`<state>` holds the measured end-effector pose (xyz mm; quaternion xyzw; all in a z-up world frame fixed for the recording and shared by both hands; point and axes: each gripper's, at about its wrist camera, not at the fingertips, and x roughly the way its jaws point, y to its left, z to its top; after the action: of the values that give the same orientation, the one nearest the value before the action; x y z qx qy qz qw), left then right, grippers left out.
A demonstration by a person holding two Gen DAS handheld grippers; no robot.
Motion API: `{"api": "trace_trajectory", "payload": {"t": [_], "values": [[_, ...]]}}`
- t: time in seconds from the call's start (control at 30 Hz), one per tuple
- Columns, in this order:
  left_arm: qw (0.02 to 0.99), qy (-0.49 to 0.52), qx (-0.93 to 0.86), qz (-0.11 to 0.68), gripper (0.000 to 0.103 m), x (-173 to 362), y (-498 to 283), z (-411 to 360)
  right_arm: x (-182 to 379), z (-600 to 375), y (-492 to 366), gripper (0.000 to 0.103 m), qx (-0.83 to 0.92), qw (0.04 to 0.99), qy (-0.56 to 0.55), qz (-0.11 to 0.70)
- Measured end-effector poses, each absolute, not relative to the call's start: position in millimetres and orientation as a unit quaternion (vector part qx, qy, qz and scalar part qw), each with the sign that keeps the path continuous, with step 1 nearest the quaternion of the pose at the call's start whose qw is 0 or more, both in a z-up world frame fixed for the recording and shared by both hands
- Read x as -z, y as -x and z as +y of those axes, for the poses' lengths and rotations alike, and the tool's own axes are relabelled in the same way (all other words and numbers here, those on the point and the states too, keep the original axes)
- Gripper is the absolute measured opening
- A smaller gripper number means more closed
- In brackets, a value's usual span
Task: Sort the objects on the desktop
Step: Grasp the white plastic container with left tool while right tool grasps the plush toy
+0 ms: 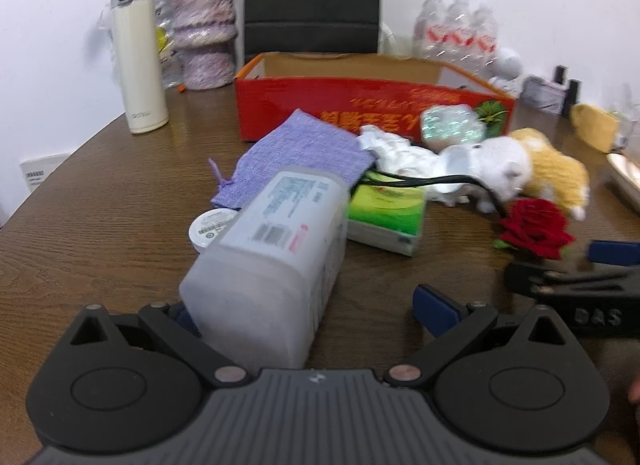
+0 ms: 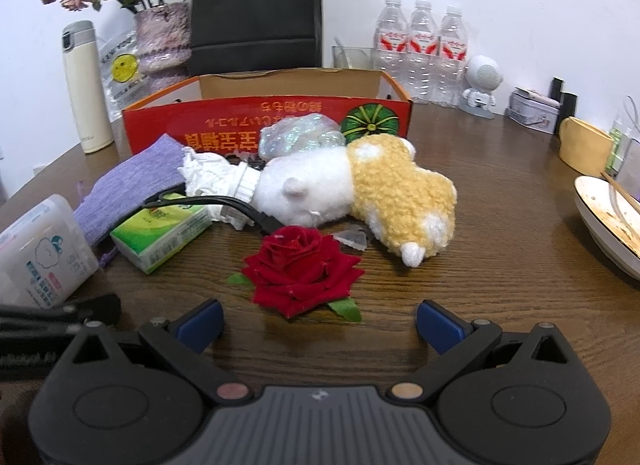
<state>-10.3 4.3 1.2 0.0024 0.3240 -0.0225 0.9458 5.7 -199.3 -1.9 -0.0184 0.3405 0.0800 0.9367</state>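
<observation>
Fingers (image 1: 434,309) on the left gripper (image 1: 308,317) are spread wide, straddling a translucent plastic container (image 1: 268,253), and I can't say they've clamped it: the right blue pad stands clear of its side, while the left pad is mostly hidden behind it. That container lies on the table (image 1: 100,201), its near end just in front of the fingers, its long axis running away from them toward the orange cardboard box (image 1: 360,105). It's frosted white, rounded at the corners, with a printed label and barcode on the upper face.

Over on the right, the right gripper (image 2: 318,325) is released too, blue pads apart with nothing between them, hovering low over the wood. Straight ahead of it, just beyond the fingertips, sits a red fabric rose (image 2: 300,269) with green leaves, bloom facing up.

Behind these lies the clutter: a purple knitted pouch (image 1: 304,153), a green tissue pack (image 1: 384,217), crumpled white paper (image 2: 208,177), a black cable (image 2: 224,201), and a white-and-yellow plush toy (image 2: 360,189) on its side. The box behind them looks like the sorting destination, open at the top.

My read: the left gripper is nearer the container and already lined up along its length, so closing across its width looks like the next call.
</observation>
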Motion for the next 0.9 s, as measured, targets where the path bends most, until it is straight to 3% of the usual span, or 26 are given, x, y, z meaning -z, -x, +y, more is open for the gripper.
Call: {"api": "trace_trajectory", "payload": {"t": [0.2, 0.37, 0.5, 0.53, 0.67, 0.9], "values": [[0.97, -0.008, 0.04, 0.239, 0.103, -28, 35, 20, -23, -225, 15, 0.095, -0.109, 0.956, -0.012, 0.272], [0.966, 0.021, 0.024, 0.258, 0.103, -24, 12, 39, -42, -237, -15, 0.093, -0.054, 0.966, 0.04, 0.25], [0.964, 0.057, 0.048, 0.254, 0.102, -20, 11, 47, -39, -247, -48, 0.076, -0.057, 0.958, 0.057, 0.274], [0.965, 0.059, 0.052, 0.252, 0.095, -20, 11, 47, -37, -248, -54, 0.067, -0.063, 0.956, 0.056, 0.281], [0.959, 0.049, 0.055, 0.272, 0.047, -18, 9, 46, -30, -247, -74, 0.055, -0.093, 0.946, 0.045, 0.306], [0.96, 0.042, 0.052, 0.27, 0.045, -20, 20, 39, -22, -239, -75, 0.051, -0.097, 0.942, 0.073, 0.312]]}}
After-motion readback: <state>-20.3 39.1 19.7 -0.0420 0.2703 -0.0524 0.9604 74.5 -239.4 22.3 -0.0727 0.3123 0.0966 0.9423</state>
